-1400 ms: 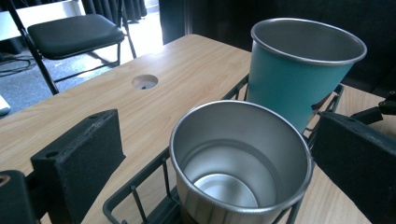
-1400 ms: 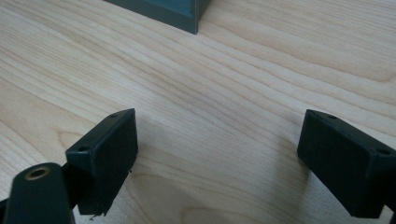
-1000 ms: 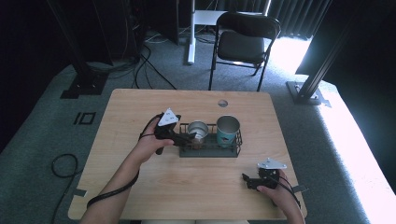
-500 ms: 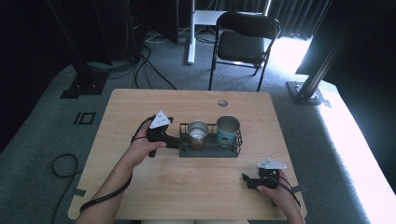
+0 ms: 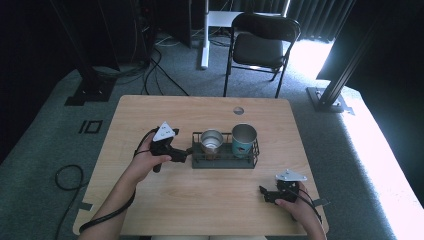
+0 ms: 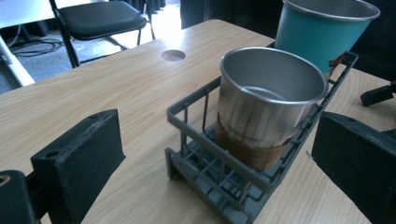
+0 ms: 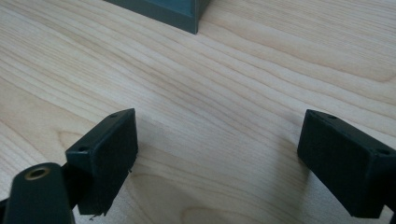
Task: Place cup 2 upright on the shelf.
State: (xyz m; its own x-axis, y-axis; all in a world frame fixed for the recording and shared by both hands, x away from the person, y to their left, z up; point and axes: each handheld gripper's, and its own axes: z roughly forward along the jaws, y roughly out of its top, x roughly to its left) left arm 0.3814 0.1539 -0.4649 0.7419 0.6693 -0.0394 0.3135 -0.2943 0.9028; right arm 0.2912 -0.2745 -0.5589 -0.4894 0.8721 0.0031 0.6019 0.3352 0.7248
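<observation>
While the left gripper (image 6: pixel 212 154) hangs wide open and empty just short of the rack (image 6: pixel 196 163), the steel cup (image 6: pixel 271 102) standing inside looks light, rigid and slippery, best pinched across its rim.

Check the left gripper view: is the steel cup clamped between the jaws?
No, the steel cup stands in the rack, apart from the open left gripper.
</observation>
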